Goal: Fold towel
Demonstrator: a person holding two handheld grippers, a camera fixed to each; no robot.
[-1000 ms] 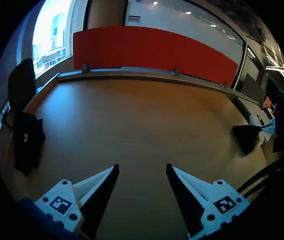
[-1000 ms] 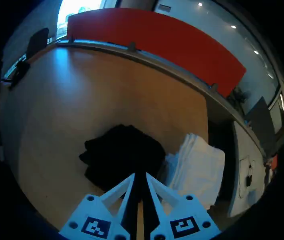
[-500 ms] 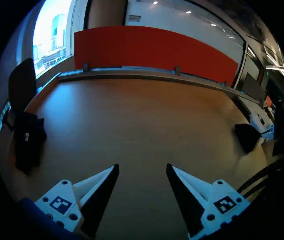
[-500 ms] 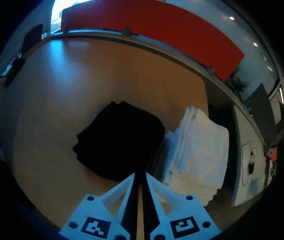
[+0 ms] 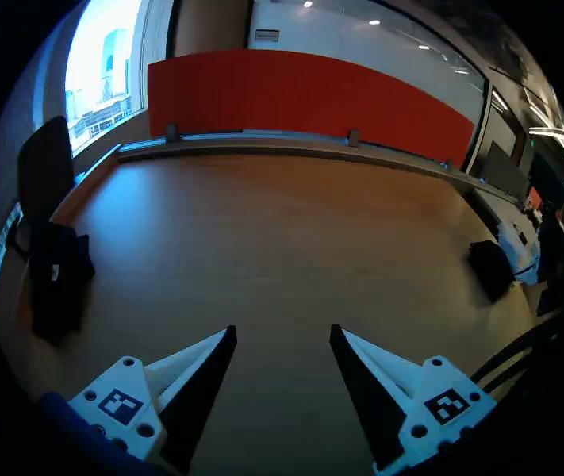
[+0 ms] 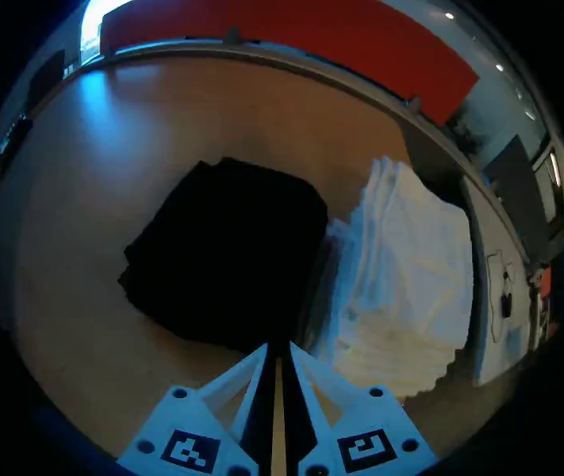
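One black towel (image 6: 226, 254) lies just ahead of right gripper (image 6: 279, 373), fingers together; left gripper (image 5: 282, 349), spread, is farther.

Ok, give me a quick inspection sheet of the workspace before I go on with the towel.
Surface: wooden table, with window glare at its far left.
Job's things: black towel in a folded heap, with a stack of white towels right beside it.
Clutter: black bag at the table's left edge.
Grippers: left tongs open, holding nothing. Right tongs shut, empty, pointing at the black towel's near edge.
Cables: dark cable on the side desk.
Surroundings: red partition behind the table, window, dark chair.
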